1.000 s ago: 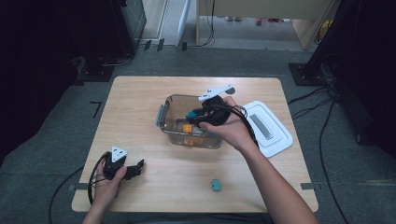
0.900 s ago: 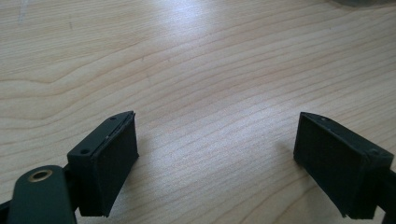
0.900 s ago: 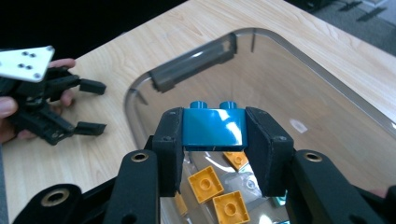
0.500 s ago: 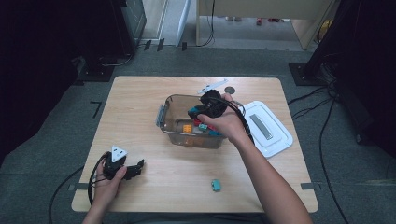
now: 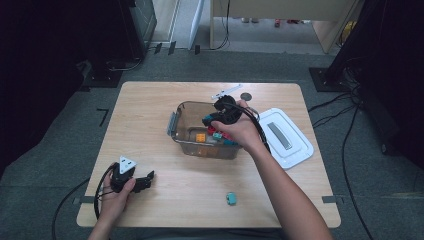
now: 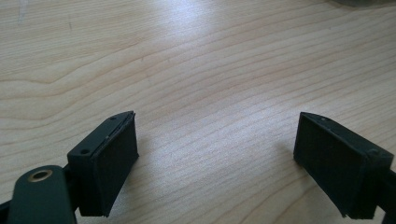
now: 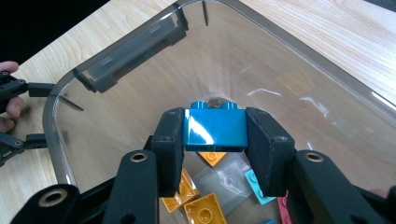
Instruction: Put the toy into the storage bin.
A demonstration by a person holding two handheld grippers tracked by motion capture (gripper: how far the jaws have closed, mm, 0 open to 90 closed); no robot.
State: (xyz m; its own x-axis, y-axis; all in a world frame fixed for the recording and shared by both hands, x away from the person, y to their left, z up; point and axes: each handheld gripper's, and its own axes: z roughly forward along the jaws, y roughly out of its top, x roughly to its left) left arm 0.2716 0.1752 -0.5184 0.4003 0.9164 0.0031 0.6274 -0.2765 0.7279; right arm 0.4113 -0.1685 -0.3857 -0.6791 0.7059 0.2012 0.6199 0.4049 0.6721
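Our right tongs [image 7: 215, 140] pinch a blue brick [image 7: 215, 128] squarely between both pads, held over the open bin [image 5: 176, 120], above the loose bricks [image 7: 205, 205] on its floor. To place it well, we lower it close to the pile before letting go, so it neither bounces nor catches the rim. Our left tongs [image 6: 215, 163] rest spread and empty on the counter [image 6: 196, 70]; a teal brick [image 5: 230, 198] waits outside the bin.
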